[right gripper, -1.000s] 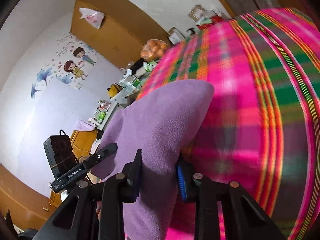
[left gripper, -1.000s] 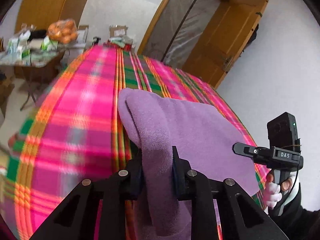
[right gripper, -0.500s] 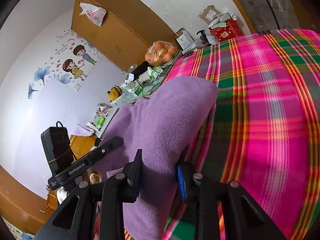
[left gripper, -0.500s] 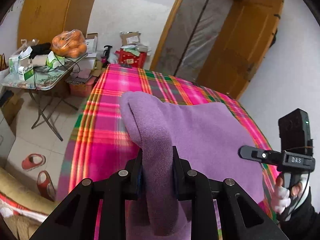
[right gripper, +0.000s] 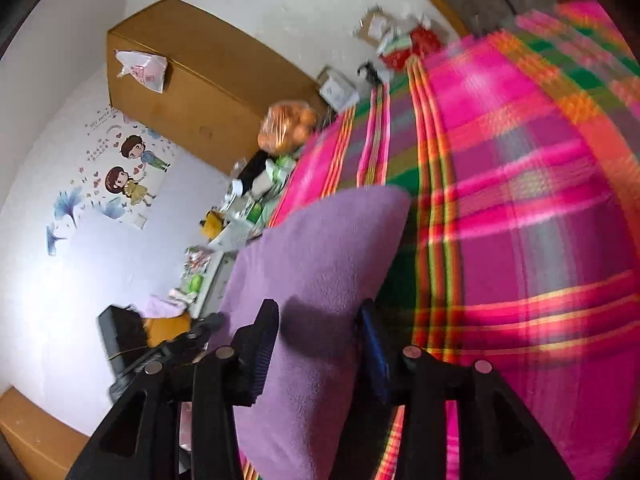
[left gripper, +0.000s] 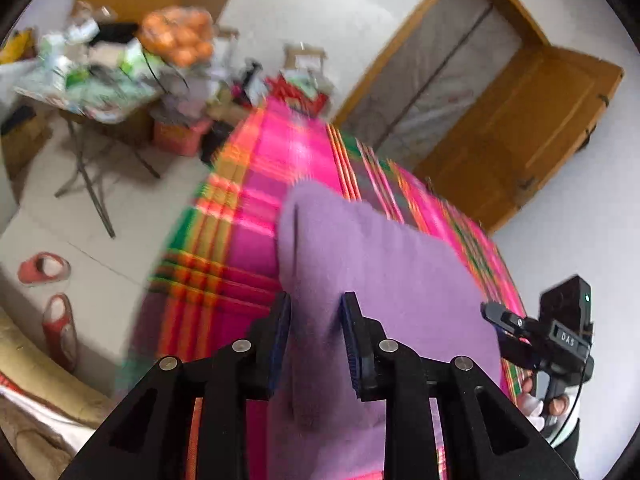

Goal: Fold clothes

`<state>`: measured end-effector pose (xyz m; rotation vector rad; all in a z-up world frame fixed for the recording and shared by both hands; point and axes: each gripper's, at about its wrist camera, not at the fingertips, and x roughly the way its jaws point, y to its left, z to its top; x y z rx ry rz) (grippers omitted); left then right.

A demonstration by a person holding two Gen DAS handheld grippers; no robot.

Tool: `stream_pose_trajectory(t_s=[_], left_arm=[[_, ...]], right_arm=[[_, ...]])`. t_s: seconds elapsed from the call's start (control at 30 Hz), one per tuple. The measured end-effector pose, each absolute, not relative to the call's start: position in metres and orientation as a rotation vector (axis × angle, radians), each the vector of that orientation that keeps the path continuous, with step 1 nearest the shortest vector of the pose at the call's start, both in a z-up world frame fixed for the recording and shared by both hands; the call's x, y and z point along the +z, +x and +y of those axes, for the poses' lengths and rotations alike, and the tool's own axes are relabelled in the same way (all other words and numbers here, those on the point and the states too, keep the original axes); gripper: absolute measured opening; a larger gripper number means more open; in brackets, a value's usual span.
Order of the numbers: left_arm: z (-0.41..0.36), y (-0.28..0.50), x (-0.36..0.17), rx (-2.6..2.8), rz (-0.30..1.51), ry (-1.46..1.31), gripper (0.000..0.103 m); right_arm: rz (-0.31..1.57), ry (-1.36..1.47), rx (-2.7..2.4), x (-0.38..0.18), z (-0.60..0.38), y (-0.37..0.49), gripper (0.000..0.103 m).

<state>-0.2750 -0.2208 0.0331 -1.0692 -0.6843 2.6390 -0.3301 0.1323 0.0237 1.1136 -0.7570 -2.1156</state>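
Note:
A purple fleece garment (left gripper: 380, 272) hangs stretched between my two grippers above a bed covered by a pink plaid blanket (left gripper: 248, 208). My left gripper (left gripper: 314, 320) is shut on one bunched edge of it, and fabric droops below the jaws. My right gripper (right gripper: 320, 320) is shut on the opposite edge of the purple garment (right gripper: 328, 248), over the blanket (right gripper: 520, 200). In the left wrist view the right gripper's body (left gripper: 560, 336) shows at the far right, held by a hand. The garment's underside is hidden.
A folding table (left gripper: 80, 92) with clutter and a bag of oranges (left gripper: 176, 36) stands left of the bed. Red slippers (left gripper: 44, 268) lie on the floor. A wooden door (left gripper: 520, 120) is behind the bed, a wardrobe (right gripper: 200, 92) by the wall.
Both grippers have swung with the purple garment still held, and the views are blurred by motion. The bed looks closer than half a second ago.

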Motion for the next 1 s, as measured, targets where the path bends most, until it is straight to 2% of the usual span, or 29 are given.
stream_pose_trajectory(t_s=[0.13,0.2,0.37,0.57,0.77,0.83,1.0], left_arm=[[-0.211,-0.254,0.046,2.685,-0.646,-0.984,0.025],[-0.195,-0.255,0.042,2.678,-0.562,-1.022,0.025],[-0.177,-0.252,0.022,2.714,-0.441,-1.162,0.024],[-0.178,-0.233,0.020,2.736,-0.453,-1.113,0.025],[-0.171,-0.231,0.016,2.771,-0.367,-1.103,0.027],[-0.174,-0.227,0.017,2.778,-0.412,-1.082,0.027],[-0.165,-0.211,0.033,2.792,-0.394,-0.944,0.027]], right_arm=[[-0.565,0.997,-2.218,0.065,0.122,-0.300,0.042],[-0.437,1.001,-2.227,0.077,0.106,-0.287,0.036],[-0.102,1.179,-2.274,0.056,0.068,-0.265,0.031],[-0.052,1.178,-2.305,0.051,0.068,-0.245,0.028],[0.037,1.191,-2.312,0.040,0.063,-0.238,0.025],[0.042,1.176,-2.315,0.039,0.062,-0.237,0.025],[0.055,1.141,-2.323,0.039,0.059,-0.233,0.025]])
